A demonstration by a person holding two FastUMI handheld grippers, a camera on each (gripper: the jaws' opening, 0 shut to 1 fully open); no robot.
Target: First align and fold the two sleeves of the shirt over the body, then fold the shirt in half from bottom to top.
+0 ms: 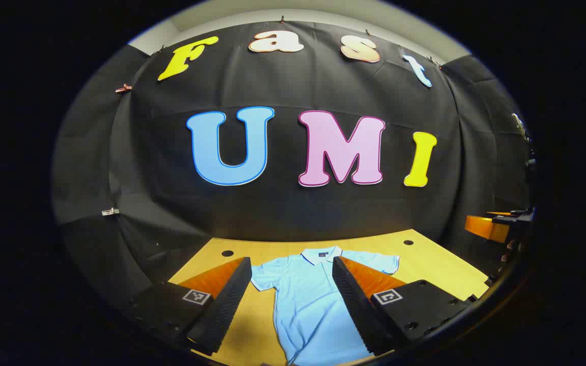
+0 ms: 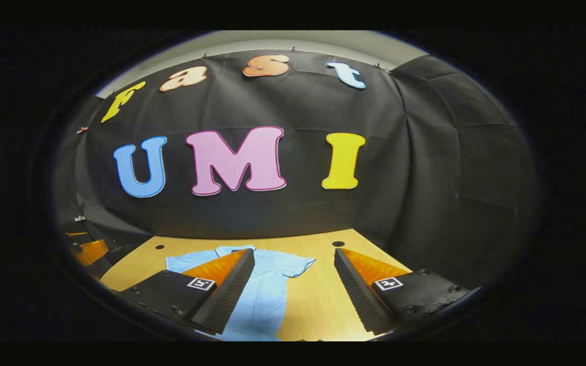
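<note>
A light blue polo shirt [image 1: 303, 305] lies flat on the wooden table [image 1: 425, 264], collar toward the far wall and both short sleeves spread out. In the left gripper view my left gripper [image 1: 291, 262] hovers open above the shirt's chest, one finger on each side of the body. In the right gripper view the same shirt [image 2: 265, 297] lies left of centre. My right gripper [image 2: 294, 253] stands open over the shirt's right sleeve [image 2: 298, 264] and bare table, holding nothing. The other gripper [image 2: 87, 249] shows at the far left edge there.
The table [image 2: 318, 305] has small dark holes near its far corners [image 1: 227, 252] [image 2: 338, 244]. The black cloth wall closes the back and sides. In the left gripper view the other gripper [image 1: 491, 226] shows at the right edge.
</note>
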